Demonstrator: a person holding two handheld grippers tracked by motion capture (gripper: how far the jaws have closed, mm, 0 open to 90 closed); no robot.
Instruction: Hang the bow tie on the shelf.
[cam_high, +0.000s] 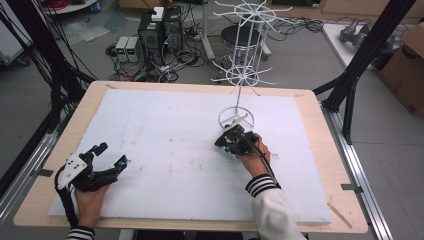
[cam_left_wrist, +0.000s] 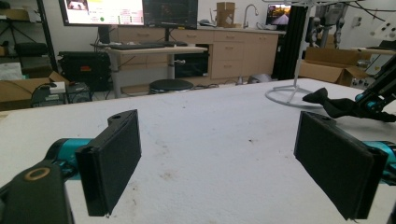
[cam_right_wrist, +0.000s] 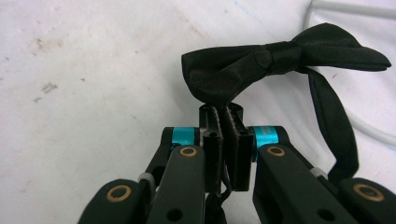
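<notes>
My right gripper (cam_high: 227, 139) is shut on a black bow tie (cam_high: 220, 142), just in front of the ring base of a white wire rack (cam_high: 236, 119). In the right gripper view the jaws (cam_right_wrist: 223, 119) pinch the bow tie (cam_right_wrist: 280, 56) by one wing. It stands above them, and its strap (cam_right_wrist: 334, 121) loops down on the right. My left gripper (cam_high: 111, 155) rests at the near left of the white board, wide open. Its pads (cam_left_wrist: 114, 163) have nothing between them. The left gripper view also catches the bow tie (cam_left_wrist: 338, 107) far right.
The white board (cam_high: 175, 150) covers a wooden table (cam_high: 327, 150). The wire rack's pole (cam_high: 240, 90) rises to hooked arms above the table's far edge. Computers and cables (cam_high: 160, 35) lie on the floor beyond. A cardboard box (cam_high: 407, 65) stands at the right.
</notes>
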